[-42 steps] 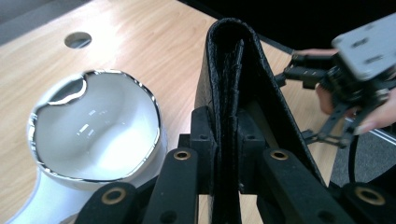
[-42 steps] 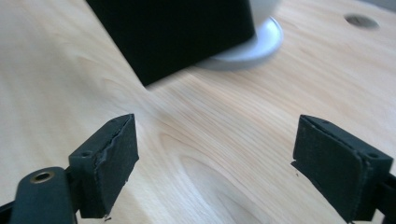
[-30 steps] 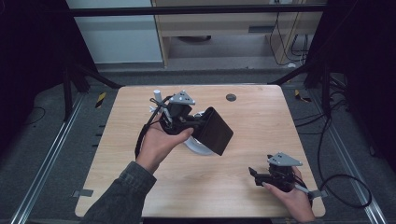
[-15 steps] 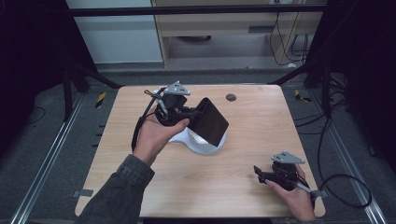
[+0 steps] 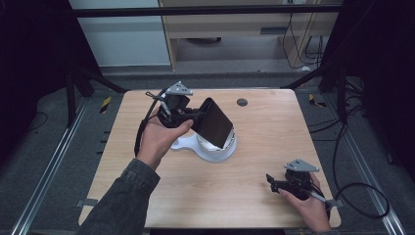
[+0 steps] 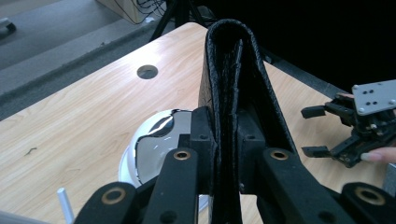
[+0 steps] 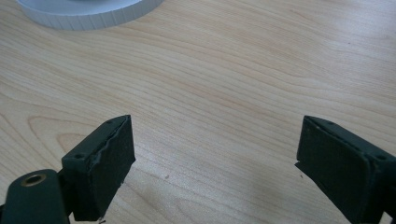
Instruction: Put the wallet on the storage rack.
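Note:
A folded black leather wallet (image 5: 215,122) (image 6: 233,79) is clamped edge-on in my left gripper (image 5: 193,117) (image 6: 227,158), held in the air above a white round base (image 5: 213,147) (image 6: 154,140) at the table's middle. My right gripper (image 5: 275,182) (image 7: 212,168) rests low over the bare wood at the front right, jaws wide apart with nothing between them. It also appears at the right of the left gripper view as the right gripper (image 6: 322,130). The base's rim (image 7: 88,11) shows at the top of the right gripper view.
The wooden table (image 5: 274,127) has a round cable hole (image 5: 242,102) near its back edge. A cable loops from the left gripper over the person's hand. Black frame rails and floor cables surround the table; a cabinet stands behind.
The left gripper has carried the wallet up and toward the back of the table, over the white base. The right gripper has slid slightly toward the front right.

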`<state>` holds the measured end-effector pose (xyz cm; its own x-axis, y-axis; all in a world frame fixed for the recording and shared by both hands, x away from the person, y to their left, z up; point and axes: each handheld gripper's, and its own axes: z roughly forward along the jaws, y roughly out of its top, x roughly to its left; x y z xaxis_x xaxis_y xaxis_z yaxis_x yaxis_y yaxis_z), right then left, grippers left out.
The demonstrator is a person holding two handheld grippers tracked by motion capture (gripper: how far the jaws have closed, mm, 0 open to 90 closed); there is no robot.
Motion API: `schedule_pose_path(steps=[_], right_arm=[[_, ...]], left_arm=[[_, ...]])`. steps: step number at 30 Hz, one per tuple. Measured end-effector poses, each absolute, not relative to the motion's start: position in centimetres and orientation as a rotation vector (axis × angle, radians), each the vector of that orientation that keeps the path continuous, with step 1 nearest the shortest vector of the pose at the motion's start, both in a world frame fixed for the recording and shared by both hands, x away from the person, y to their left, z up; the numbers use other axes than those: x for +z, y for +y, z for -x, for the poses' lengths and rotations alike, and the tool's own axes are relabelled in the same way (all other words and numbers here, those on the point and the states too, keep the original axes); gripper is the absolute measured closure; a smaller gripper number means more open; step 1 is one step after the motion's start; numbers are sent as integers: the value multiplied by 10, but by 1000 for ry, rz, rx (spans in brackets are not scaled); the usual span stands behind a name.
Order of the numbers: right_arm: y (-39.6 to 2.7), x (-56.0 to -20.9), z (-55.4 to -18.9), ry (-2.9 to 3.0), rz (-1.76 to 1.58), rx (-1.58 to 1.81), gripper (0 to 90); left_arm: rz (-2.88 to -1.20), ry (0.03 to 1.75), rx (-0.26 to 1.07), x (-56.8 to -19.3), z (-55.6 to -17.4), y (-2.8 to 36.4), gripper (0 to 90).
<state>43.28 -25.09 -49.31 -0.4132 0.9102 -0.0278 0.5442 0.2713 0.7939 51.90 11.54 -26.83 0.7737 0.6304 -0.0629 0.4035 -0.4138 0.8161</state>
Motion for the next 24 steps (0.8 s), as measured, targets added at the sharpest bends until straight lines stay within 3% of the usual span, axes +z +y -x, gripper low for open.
schedule_pose_path(steps=[24], right_arm=[[-257, -495, -435, 2043, -1344, 1004, 116]], left_arm=[[-2105, 798, 358, -290, -537, 105, 808]])
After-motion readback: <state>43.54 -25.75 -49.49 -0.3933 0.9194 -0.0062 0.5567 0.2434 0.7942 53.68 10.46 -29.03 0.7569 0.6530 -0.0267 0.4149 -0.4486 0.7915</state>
